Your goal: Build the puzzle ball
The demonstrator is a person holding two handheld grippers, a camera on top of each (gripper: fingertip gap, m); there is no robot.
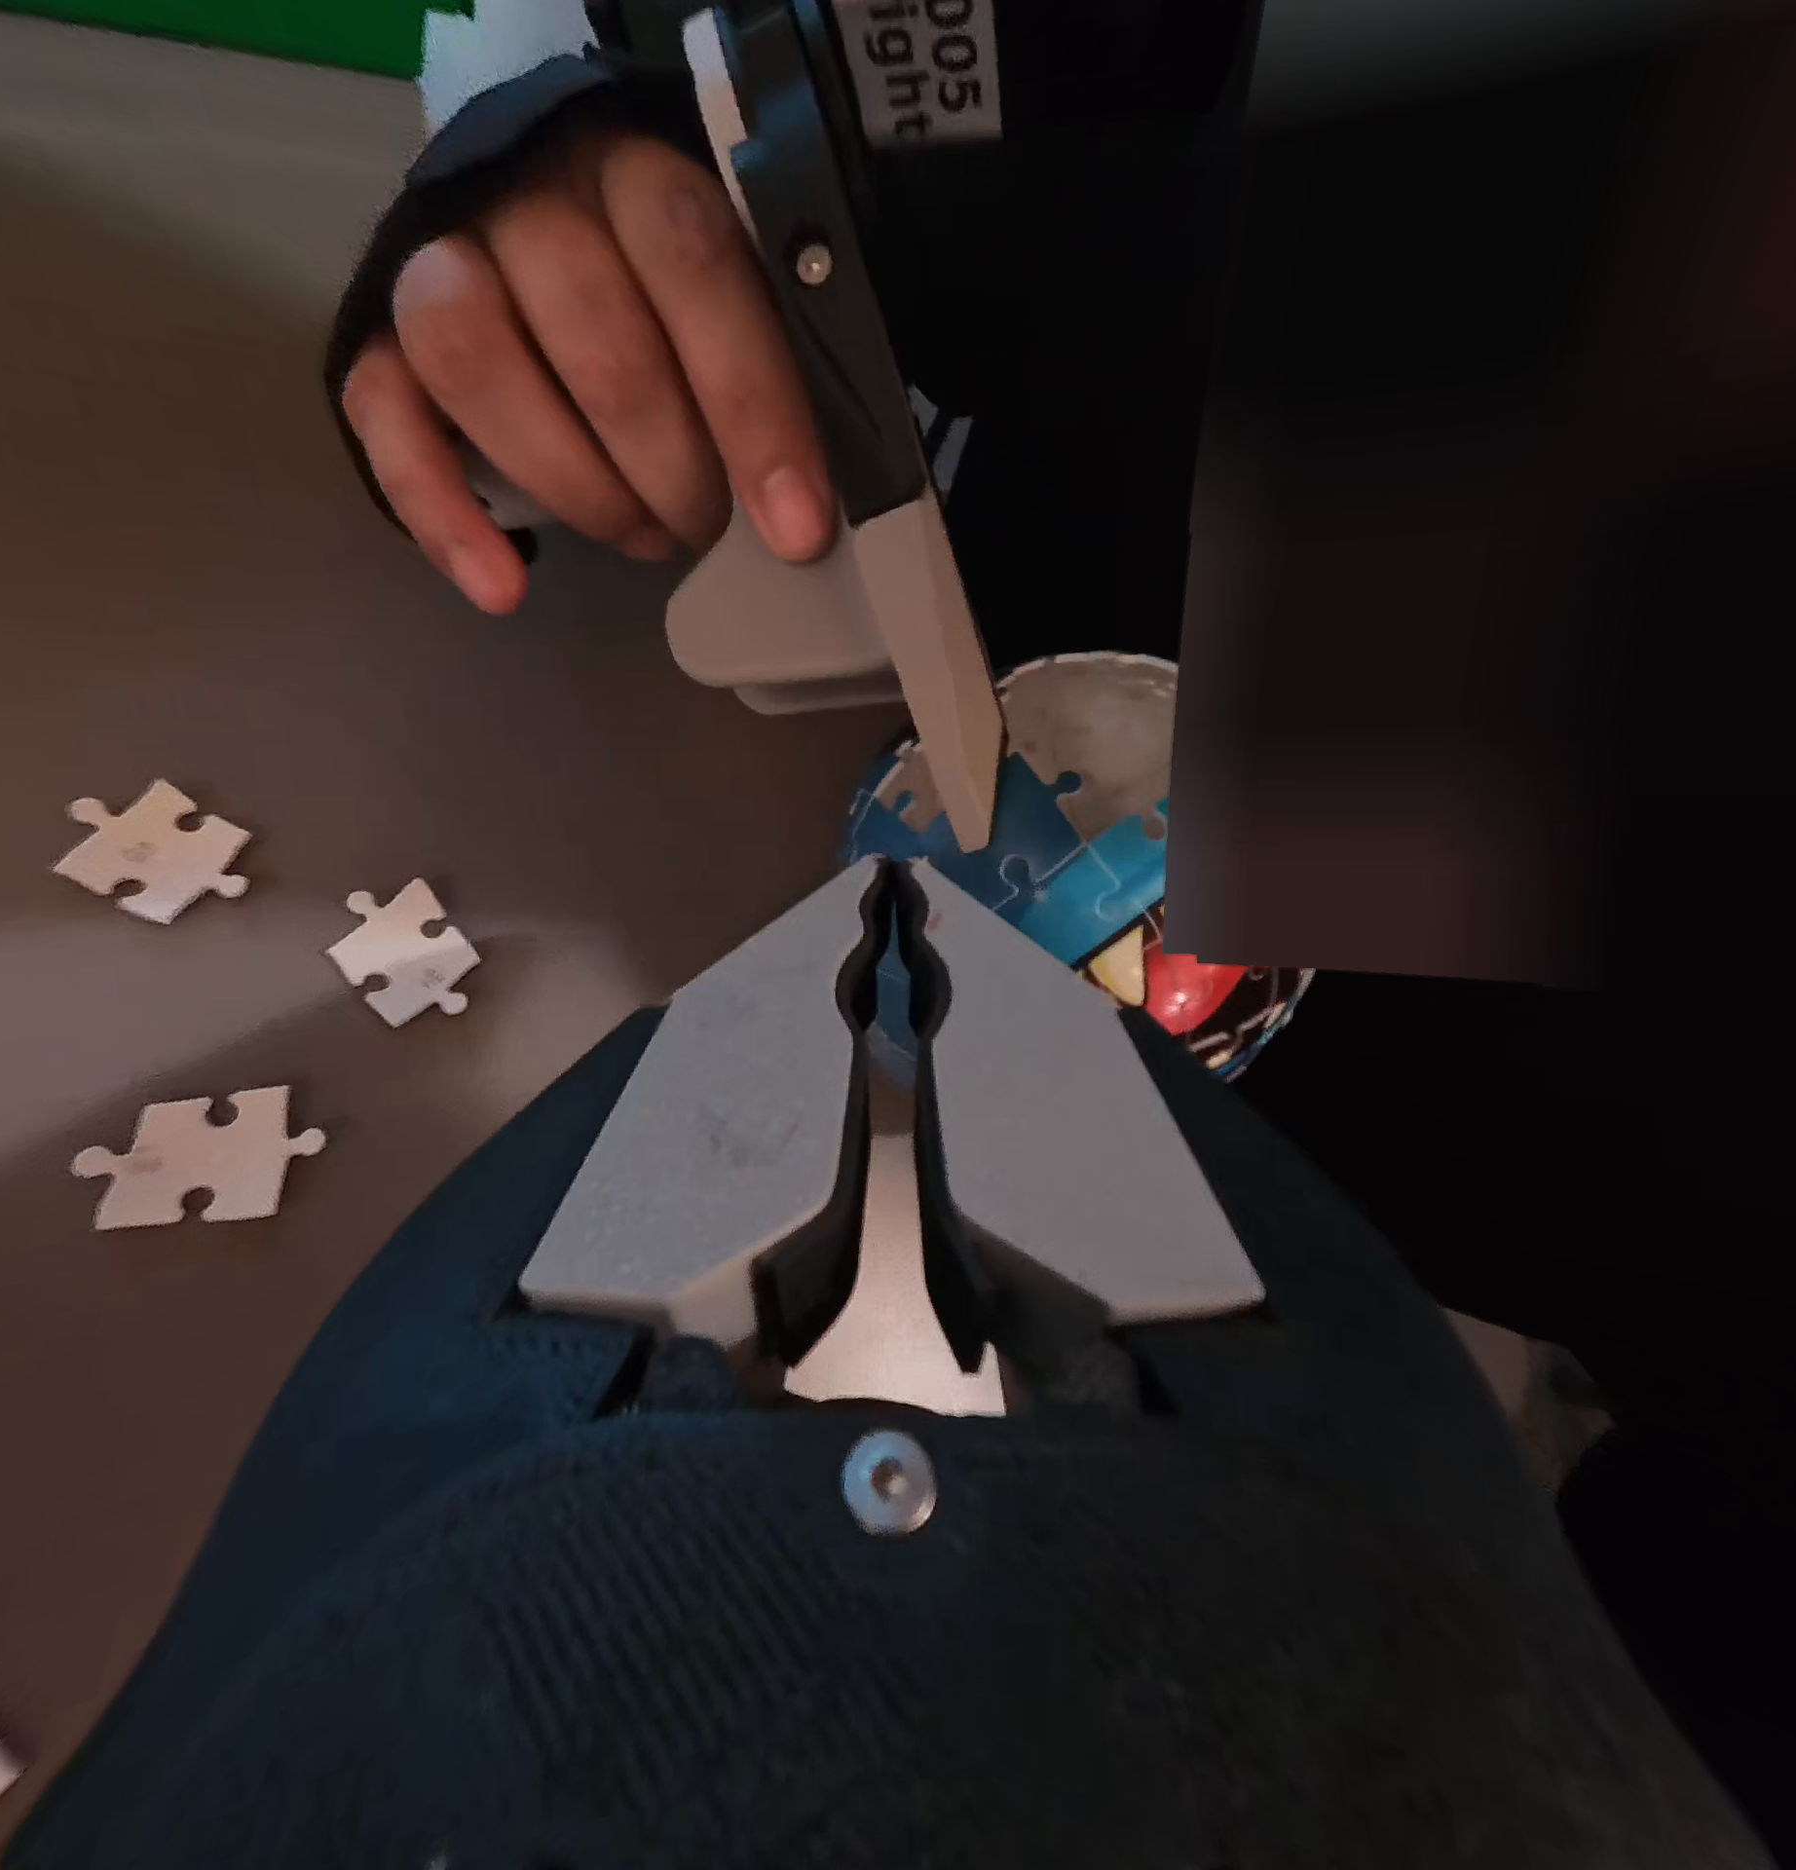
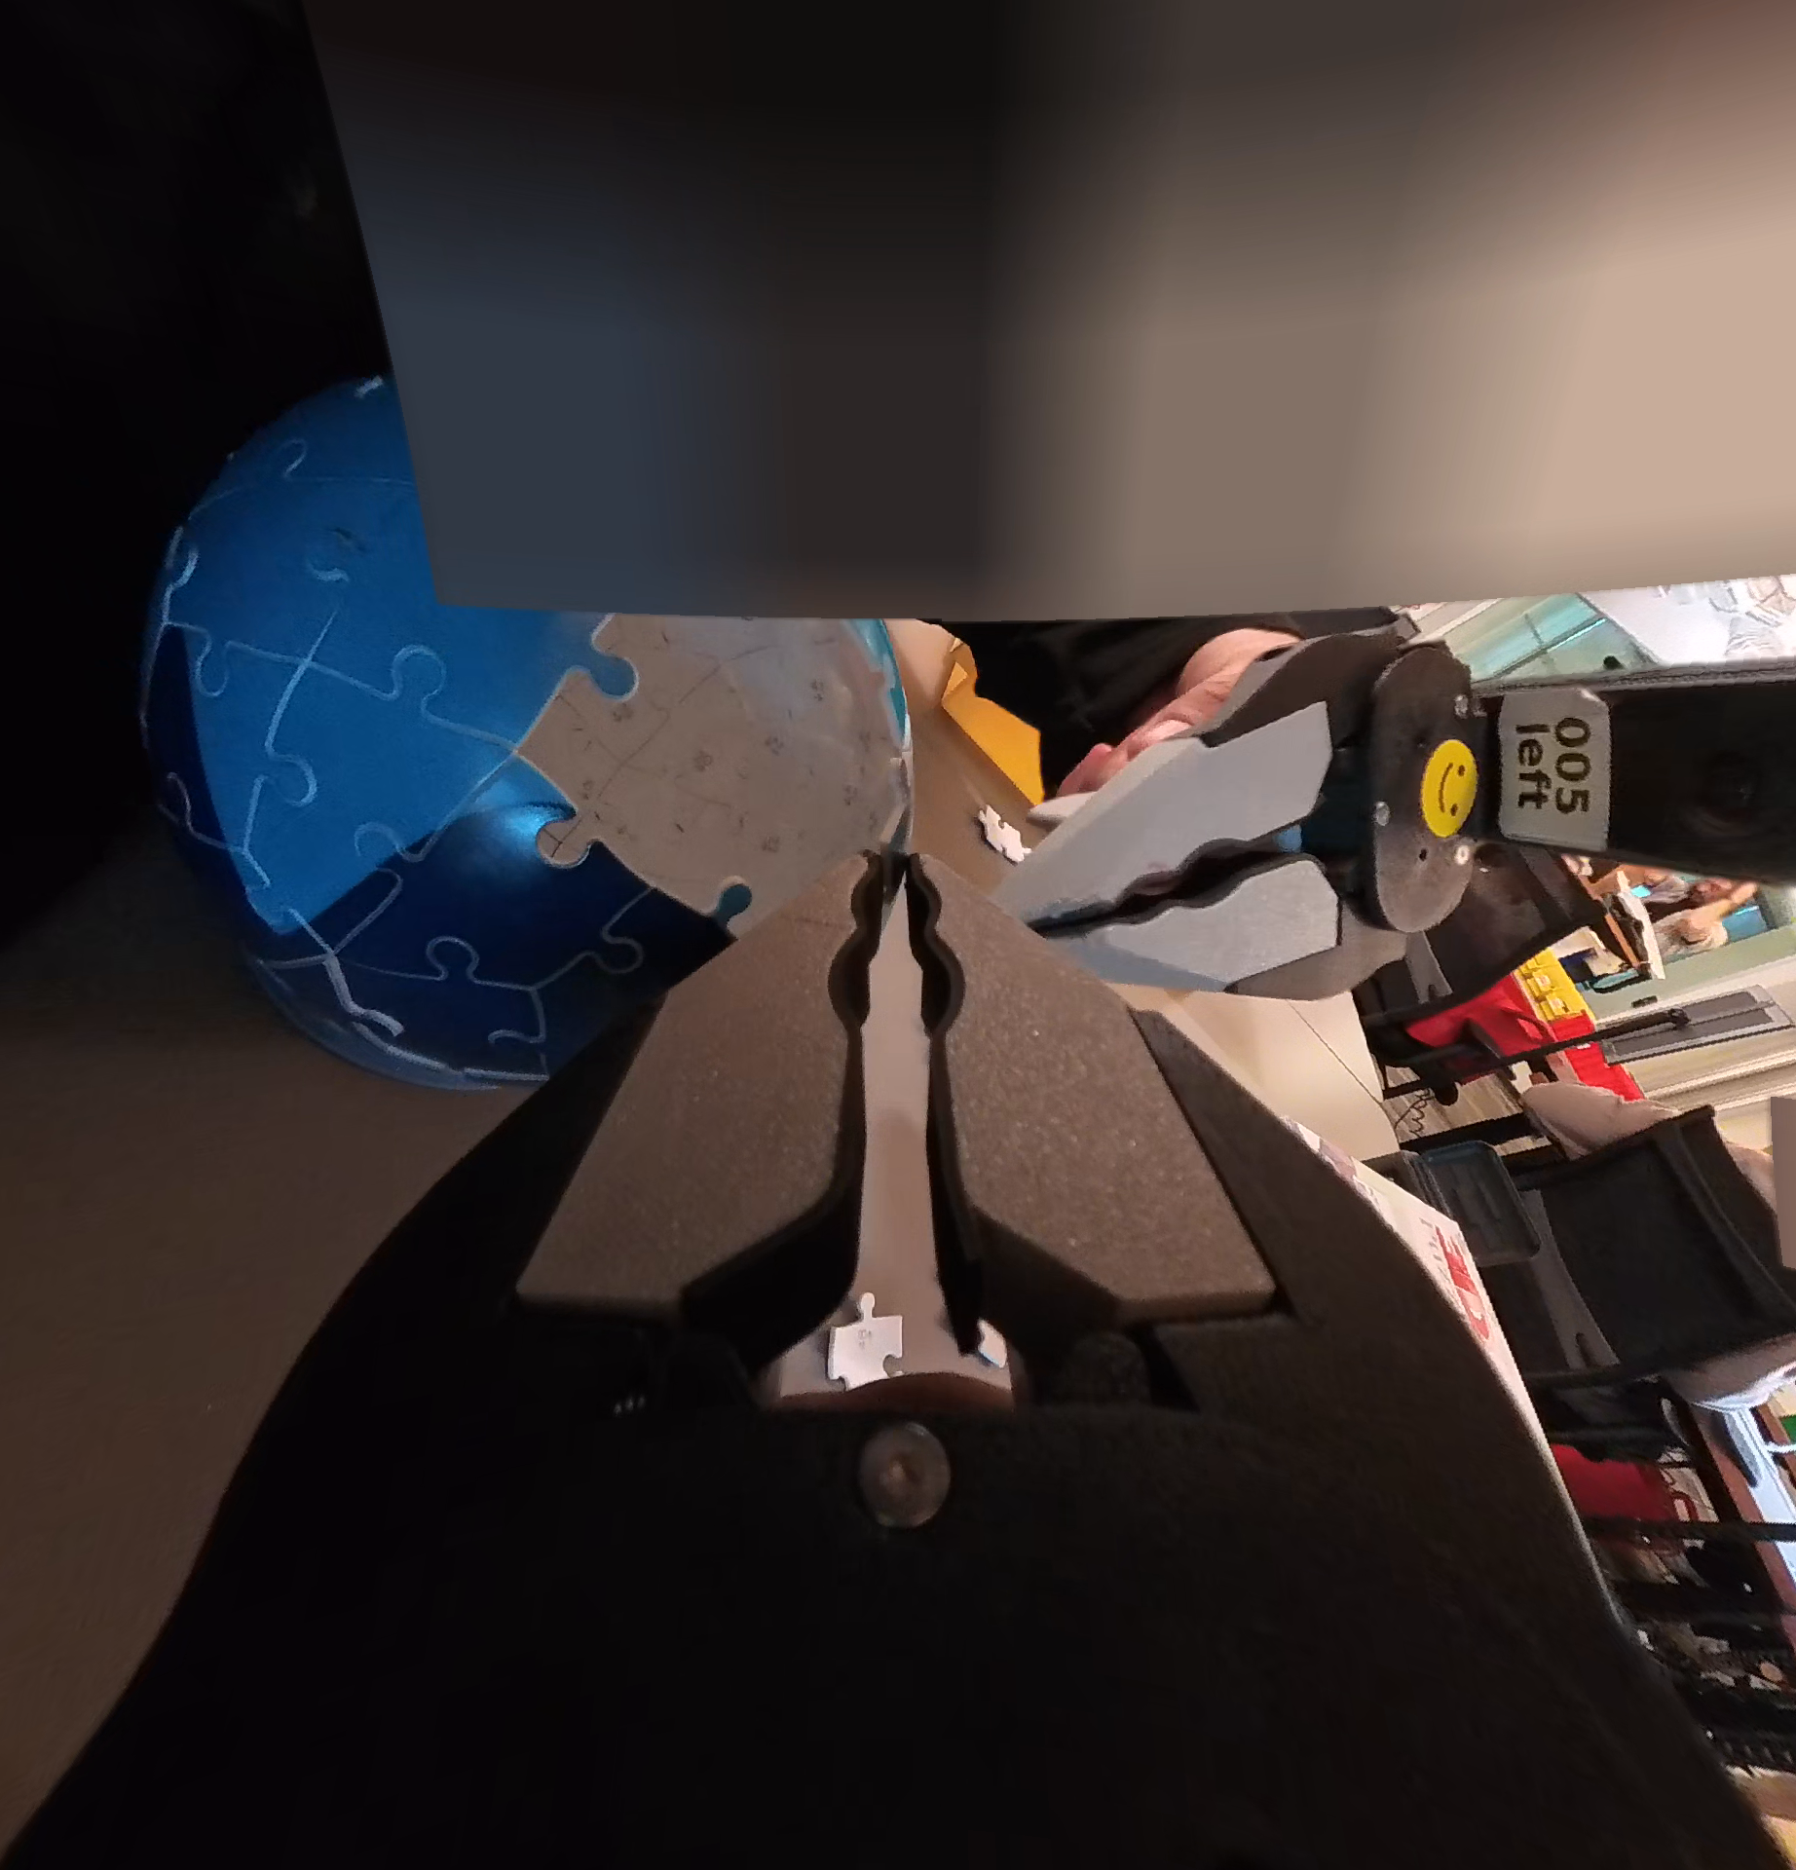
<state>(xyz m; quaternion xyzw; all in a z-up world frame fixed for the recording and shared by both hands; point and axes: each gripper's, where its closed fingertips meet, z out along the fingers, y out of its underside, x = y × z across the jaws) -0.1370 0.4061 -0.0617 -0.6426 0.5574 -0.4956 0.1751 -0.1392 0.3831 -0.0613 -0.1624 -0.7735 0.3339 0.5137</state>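
Observation:
The puzzle ball [image 1: 1076,860] is a partly built blue shell with a grey inside and an open top, standing on the brown table. It also shows in the right wrist view [image 2: 368,759]. My right gripper [image 2: 894,870] is shut, and its tips rest on the blue shell at the rim of the opening; from the left wrist view the right gripper [image 1: 975,840] comes down from above. My left gripper [image 1: 894,870] is shut with nothing visible in it, tips just beside the ball and the right gripper's tip. In the right wrist view the left gripper [image 2: 1031,916] lies to the right of the ball.
Three loose white pieces [image 1: 155,850] [image 1: 403,951] [image 1: 201,1154] lie face down to the left of my left gripper. Another piece [image 2: 1000,835] lies beyond the ball. A person's hand [image 1: 570,385] holds the right gripper. Chairs and red items [image 2: 1481,1012] crowd the room behind. The tips of both grippers are at nearly the same place.

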